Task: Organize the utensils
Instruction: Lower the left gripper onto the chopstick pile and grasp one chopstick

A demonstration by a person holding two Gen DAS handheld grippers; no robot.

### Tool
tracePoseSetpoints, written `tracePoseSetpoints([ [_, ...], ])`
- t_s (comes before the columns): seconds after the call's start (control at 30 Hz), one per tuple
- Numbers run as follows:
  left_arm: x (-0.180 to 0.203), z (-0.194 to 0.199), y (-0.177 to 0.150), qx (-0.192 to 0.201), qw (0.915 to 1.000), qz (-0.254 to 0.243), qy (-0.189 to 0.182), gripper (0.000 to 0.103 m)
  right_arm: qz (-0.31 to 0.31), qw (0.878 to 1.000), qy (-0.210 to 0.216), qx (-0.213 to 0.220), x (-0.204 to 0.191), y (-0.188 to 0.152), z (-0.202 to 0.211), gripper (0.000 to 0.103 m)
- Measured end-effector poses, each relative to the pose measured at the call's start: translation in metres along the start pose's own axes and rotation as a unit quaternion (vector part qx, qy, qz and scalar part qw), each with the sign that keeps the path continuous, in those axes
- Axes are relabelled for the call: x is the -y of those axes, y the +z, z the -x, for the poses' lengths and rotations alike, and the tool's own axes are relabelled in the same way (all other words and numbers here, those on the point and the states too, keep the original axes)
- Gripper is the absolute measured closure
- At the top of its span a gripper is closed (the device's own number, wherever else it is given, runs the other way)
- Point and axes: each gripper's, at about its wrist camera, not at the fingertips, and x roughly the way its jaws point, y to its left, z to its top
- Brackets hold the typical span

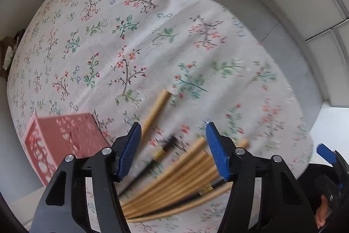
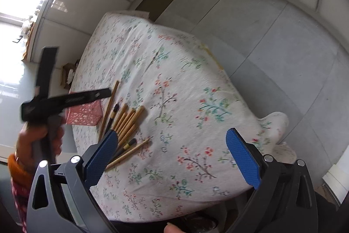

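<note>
Left wrist view: the left gripper [image 1: 171, 150] is aimed down over a loose cluster of bamboo chopsticks [image 1: 183, 178] lying on the floral tablecloth [image 1: 130, 36]. The sticks are fanned side by side, with two darker, black-tipped sticks [image 1: 165, 147] mixed among them, and one chopstick [image 1: 156, 108] is set a little apart, angled toward the far side of the table. Just beside the cluster, to the left, a pink perforated holder [image 1: 63, 141] is seen, apparently lying on its side; it is judged to be where the sticks are meant to be gathered, which would explain why the gripper is brought in over the pile rather than over the holder. The jaws are held partly apart, straddling the upper ends of the pile; nothing is seen pressed between the blue pads [image 1: 128, 150], though blur leaves it unclear whether the right pad touches a stick. No stick appears to be lifted.

From the right wrist view, the right gripper [image 2: 170, 156] is held wide apart and empty above the near part of the cloth, beside the sticks, with its left pad merely overlapping them in the picture. It seems kept clear as a waiting hand. The person's left hand [image 2: 41, 141], with an orange cuff, is seen gripping the other tool's handle beside the holder
</note>
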Motion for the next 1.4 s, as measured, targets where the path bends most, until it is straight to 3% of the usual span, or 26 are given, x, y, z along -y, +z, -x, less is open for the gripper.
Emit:
tracePoseSetpoints([
  [0.17,-0.015,-0.01,0.0,-0.01,0.9999,0.005,0.01,0.06,-0.009,1.0,0.005,-0.006,0.0,-0.001,-0.002,0.007],
  [0.33,-0.03,-0.019,-0.009,-0.015,0.9996,0.006,0.024,0.06,-0.004,1.0,-0.016,-0.001,-0.001,-0.002,-0.003,0.007],
  [0.43,-0.039,-0.027,-0.017,-0.018,0.9998,0.008,0.009,0.067,-0.002,1.0,-0.024,-0.001,-0.002,-0.003,-0.004,0.007],
  [0.5,-0.044,-0.027,-0.022,-0.009,0.9998,0.005,-0.018,0.08,0.002,1.0,-0.029,0.001,-0.003,-0.004,-0.004,0.007],
  [0.6,-0.047,-0.026,-0.031,0.001,0.9995,0.002,-0.033,0.086,0.001,0.999,-0.035,0.001,-0.004,-0.004,-0.005,0.007],
  [0.77,-0.05,-0.024,-0.059,0.049,0.9982,0.008,-0.035,0.089,0.004,0.998,-0.06,-0.002,-0.005,-0.006,-0.012,0.007],
  [0.87,-0.058,-0.003,-0.09,0.098,0.994,0.017,-0.046,0.089,0.013,0.997,-0.08,-0.001,-0.009,-0.009,-0.015,0.007],
  [1.03,-0.074,0.07,-0.17,0.209,0.9756,0.021,-0.064,0.09,0.002,0.996,-0.08,-0.038,-0.021,-0.021,-0.035,0.007],
  [1.1,-0.074,0.111,-0.209,0.261,0.9627,0.02,-0.068,0.095,-0.026,0.995,-0.066,-0.066,-0.026,-0.027,-0.047,0.013],
  [1.17,-0.067,0.138,-0.223,0.297,0.9517,0.027,-0.071,0.096,-0.059,0.993,-0.059,-0.086,-0.032,-0.033,-0.06,0.021],
  [1.23,-0.066,0.172,-0.253,0.341,0.9367,0.03,-0.071,0.097,-0.067,0.991,-0.082,-0.08,-0.044,-0.038,-0.067,0.022],
  [1.3,-0.059,0.187,-0.268,0.383,0.9197,0.033,-0.081,0.097,-0.065,0.99,-0.09,-0.086,-0.056,-0.042,-0.073,0.03],
  [1.4,-0.059,0.219,-0.302,0.451,0.8862,0.042,-0.099,0.097,-0.078,0.987,-0.107,-0.095,-0.067,-0.047,-0.082,0.04],
])
